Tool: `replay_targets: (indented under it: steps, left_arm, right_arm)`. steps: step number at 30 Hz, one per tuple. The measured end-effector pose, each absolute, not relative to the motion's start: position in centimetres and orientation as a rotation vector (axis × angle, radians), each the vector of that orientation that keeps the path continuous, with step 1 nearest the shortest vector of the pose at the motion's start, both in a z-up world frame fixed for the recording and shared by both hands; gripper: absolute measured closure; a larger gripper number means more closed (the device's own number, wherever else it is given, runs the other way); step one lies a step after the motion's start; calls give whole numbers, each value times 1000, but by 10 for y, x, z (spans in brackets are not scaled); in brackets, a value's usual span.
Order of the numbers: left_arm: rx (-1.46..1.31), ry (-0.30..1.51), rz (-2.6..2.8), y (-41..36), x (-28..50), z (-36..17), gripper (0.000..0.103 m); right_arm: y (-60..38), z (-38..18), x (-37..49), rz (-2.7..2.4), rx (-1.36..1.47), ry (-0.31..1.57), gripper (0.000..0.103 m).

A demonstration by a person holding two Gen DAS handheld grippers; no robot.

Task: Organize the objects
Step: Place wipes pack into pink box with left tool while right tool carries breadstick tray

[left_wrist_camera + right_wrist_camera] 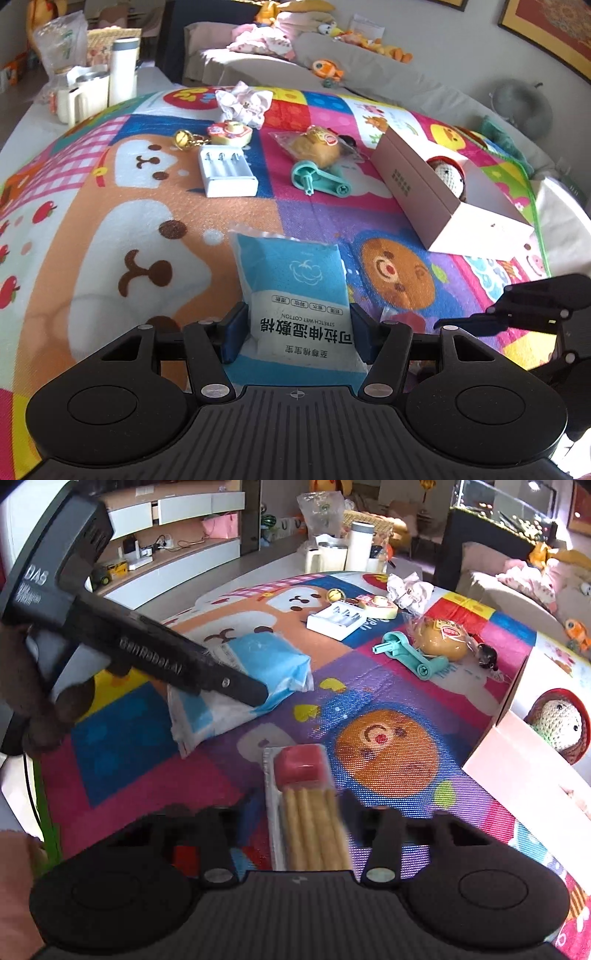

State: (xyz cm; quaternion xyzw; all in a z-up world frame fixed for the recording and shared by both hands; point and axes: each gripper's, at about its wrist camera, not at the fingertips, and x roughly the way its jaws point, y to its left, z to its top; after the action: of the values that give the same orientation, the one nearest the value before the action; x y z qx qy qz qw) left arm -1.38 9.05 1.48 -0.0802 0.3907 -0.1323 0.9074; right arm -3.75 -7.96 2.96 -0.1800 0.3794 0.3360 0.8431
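I have the left gripper (298, 334) pinched on the blue wet-cotton pack (295, 291) at lower centre and the right gripper (295, 821) bracketing the biscuit-stick packet (304, 812), grip unclear, both probably bound for the pink box (436, 192) upper right.

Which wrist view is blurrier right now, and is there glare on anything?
Right wrist view: the right gripper and the snack pack between its fingers are smeared, the mat grainy. Left wrist view: sharp on the left gripper and the blue cotton pack; strong fisheye bending; no obvious glare.
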Motion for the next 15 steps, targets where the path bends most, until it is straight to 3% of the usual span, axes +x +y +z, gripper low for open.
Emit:
replay_targets:
  steps: [1, 7, 15]
  left_arm:
    - [-157, 808, -274, 88, -15, 15, 41]
    - [-198, 849, -389, 66, -18, 27, 43]
    - [-212, 722, -610, -43, 50, 104, 43]
  right_arm:
    - [-82, 30, -39, 705, -377, 801, 71]
    - [-126, 36, -49, 612, -291, 816, 71]
    - [-208, 65, -65, 482, -88, 697, 71]
